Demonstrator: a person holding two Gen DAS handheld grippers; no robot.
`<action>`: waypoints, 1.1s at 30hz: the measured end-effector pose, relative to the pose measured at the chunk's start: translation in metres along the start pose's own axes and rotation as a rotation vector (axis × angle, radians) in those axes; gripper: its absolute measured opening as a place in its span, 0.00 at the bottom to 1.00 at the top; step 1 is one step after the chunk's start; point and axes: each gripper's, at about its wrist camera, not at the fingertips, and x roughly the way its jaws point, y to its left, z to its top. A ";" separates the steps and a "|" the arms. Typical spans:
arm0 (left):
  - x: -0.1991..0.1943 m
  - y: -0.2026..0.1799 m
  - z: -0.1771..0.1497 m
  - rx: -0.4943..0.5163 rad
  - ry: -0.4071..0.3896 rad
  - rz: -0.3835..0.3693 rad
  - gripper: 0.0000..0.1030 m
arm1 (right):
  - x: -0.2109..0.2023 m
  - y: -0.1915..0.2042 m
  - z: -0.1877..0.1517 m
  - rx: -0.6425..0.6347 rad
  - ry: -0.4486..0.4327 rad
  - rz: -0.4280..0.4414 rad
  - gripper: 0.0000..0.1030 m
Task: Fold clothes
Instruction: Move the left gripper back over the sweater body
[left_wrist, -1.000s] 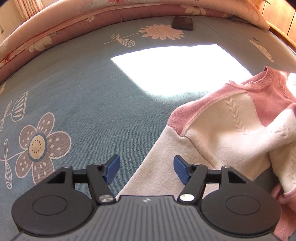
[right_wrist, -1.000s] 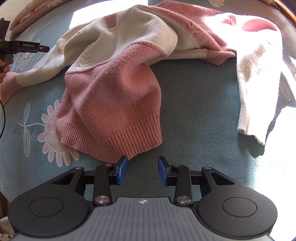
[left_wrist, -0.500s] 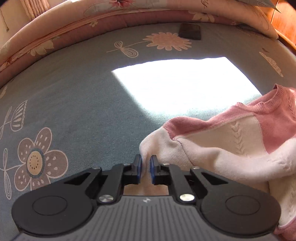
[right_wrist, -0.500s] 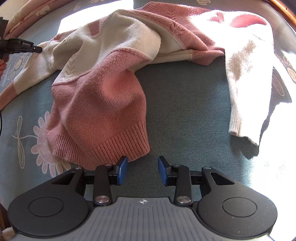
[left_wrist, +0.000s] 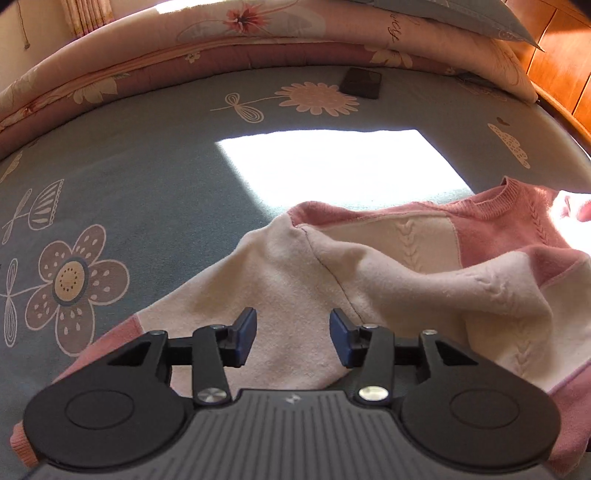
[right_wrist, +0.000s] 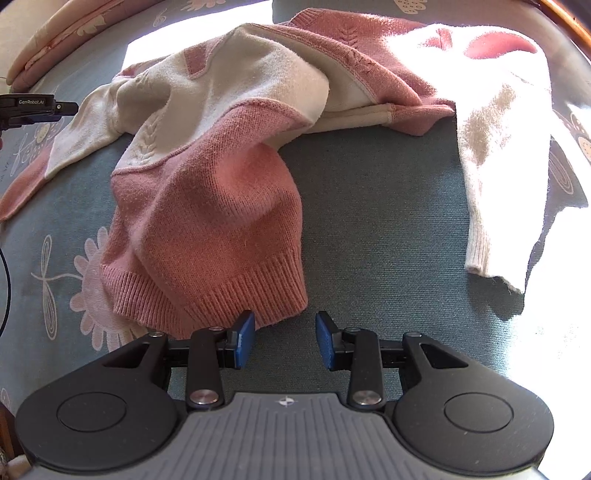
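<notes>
A pink and cream knitted sweater (right_wrist: 207, 192) lies crumpled on the blue-grey flowered bedsheet (left_wrist: 110, 177). In the left wrist view its cream sleeve (left_wrist: 280, 280) spreads under my left gripper (left_wrist: 293, 325). The jaws are opening and the blue pads stand clear of the cloth below. My right gripper (right_wrist: 285, 325) hangs open just in front of the ribbed pink hem (right_wrist: 221, 295), its left pad beside the hem's edge. The other sleeve (right_wrist: 491, 147) stretches out to the right in sunlight. The left tool's black body (right_wrist: 33, 107) shows at the left edge of the right wrist view.
A folded floral quilt (left_wrist: 258, 44) runs along the far side of the bed, with a wooden headboard (left_wrist: 554, 55) at the right. A small dark flat object (left_wrist: 361, 83) lies near the quilt. A bright sun patch (left_wrist: 340, 166) falls on the sheet.
My left gripper shut on the cream sleeve, rose and drew it along, then parted its jaws again; the sleeve now lies spread beneath it. The right gripper has stayed put.
</notes>
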 end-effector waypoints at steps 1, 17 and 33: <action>-0.003 -0.006 -0.010 -0.010 0.016 -0.036 0.43 | -0.001 -0.001 -0.001 0.001 0.001 0.003 0.40; 0.024 -0.096 -0.103 -0.036 0.154 -0.332 0.45 | -0.005 -0.002 -0.015 -0.006 0.005 0.032 0.40; -0.023 -0.099 -0.105 -0.032 0.152 -0.269 0.03 | -0.015 -0.019 -0.029 0.055 -0.016 0.036 0.40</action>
